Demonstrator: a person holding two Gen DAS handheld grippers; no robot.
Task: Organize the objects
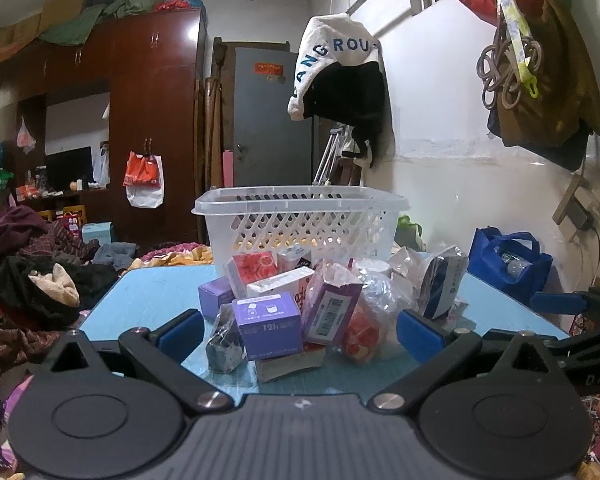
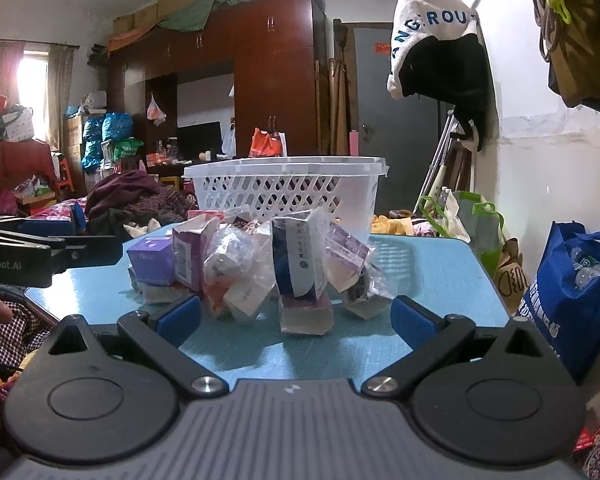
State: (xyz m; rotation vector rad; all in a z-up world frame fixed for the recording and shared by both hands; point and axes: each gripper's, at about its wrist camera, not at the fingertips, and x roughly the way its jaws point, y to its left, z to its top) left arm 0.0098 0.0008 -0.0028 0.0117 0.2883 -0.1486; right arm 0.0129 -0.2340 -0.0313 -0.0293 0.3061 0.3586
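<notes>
Left gripper [image 1: 300,330] spread wide, holding nothing, low at the counter [image 1: 148,292] edge. Ahead, heaped boxes [image 1: 268,324] and wrapped packets, white basket [image 1: 300,220] just behind. Right gripper [image 2: 296,316] likewise apart, facing the same heap.

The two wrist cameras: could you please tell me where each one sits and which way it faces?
Left wrist: sits behind the open left gripper, low over the blue table, facing the pile of boxes and white basket; the right gripper shows at the right edge.
Right wrist: behind the open right gripper, same heading; the left gripper shows at the left edge.
Shared: table, pile, basket, hanging hoodie.
</notes>
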